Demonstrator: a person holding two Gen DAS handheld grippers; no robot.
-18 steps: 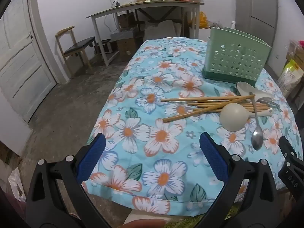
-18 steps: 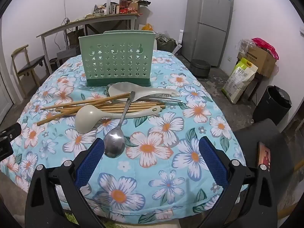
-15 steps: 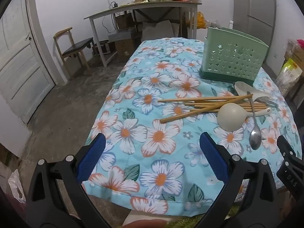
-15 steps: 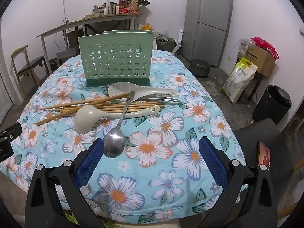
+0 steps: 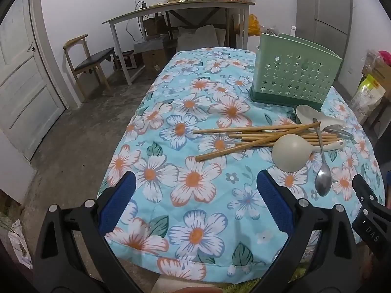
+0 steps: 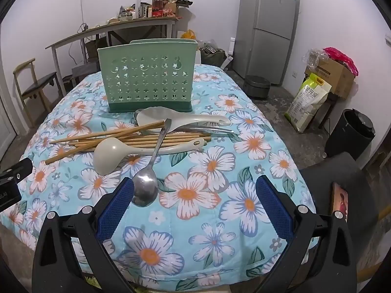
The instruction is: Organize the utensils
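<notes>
Our right gripper (image 6: 194, 205) and left gripper (image 5: 195, 200) gape wide, empty. Touching the right one's left pad lies the spoon (image 6: 146, 185); beyond, ladle (image 6: 110, 153), chopsticks (image 6: 136, 139), paddle (image 6: 171, 118), then the holder (image 6: 146, 78), seemingly unfilled. Nothing sorted yet.

The left claw (image 5: 195, 201) and the right claw (image 6: 194, 201) both hang spread wide, empty, angled downward, side by side.
</notes>
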